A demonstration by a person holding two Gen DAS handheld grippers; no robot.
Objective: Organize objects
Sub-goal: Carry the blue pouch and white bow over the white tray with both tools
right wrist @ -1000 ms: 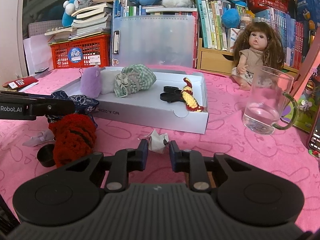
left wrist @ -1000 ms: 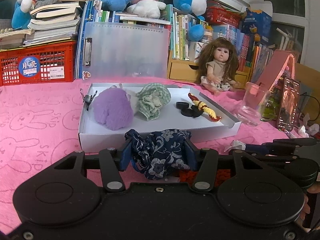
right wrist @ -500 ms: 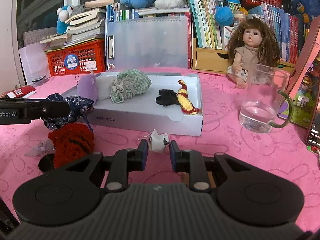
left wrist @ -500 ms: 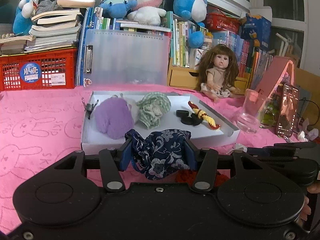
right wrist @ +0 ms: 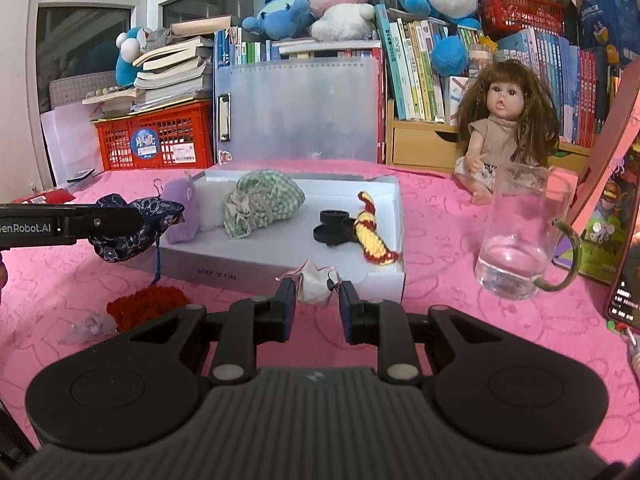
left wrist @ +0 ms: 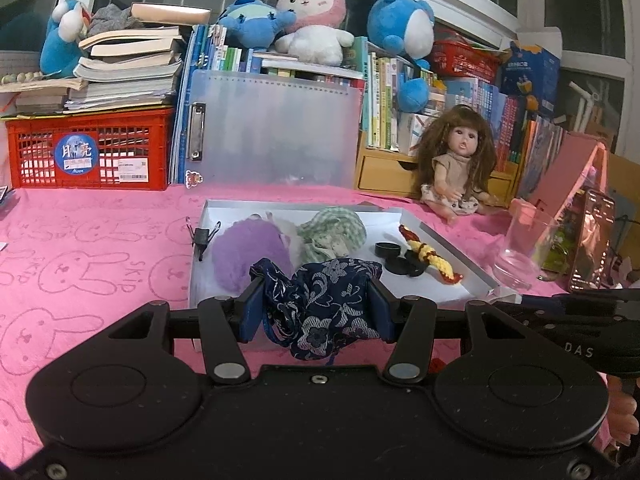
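The left gripper is closed on a dark blue flowered cloth bag. The bag is squeezed between the two blue fingers and hangs down a little. In the right wrist view the same bag is seen held up in the air, just in front of the near left corner of the white box.

A second ago the bag was held lower, close to the pink table cloth in front of the box. Now it has been lifted higher and brought nearer to the box wall. So the bag is probably being carried to the box, and it is not inside yet.

Some things are already lying in the box: a purple fluffy toy, a green checked cloth bundle, some black rings and a red and yellow knitted rope.

The right gripper is held low in front of the box, with its jaws apart and nothing gripped. A small crumpled paper lies just beyond its tips; it cannot be told if it is touched. This gripper has hardly been moved.

A red woolly thing is left on the table cloth in front of the box, to the left. A glass jug with a little water is standing to the right of the box, so care is needed there.
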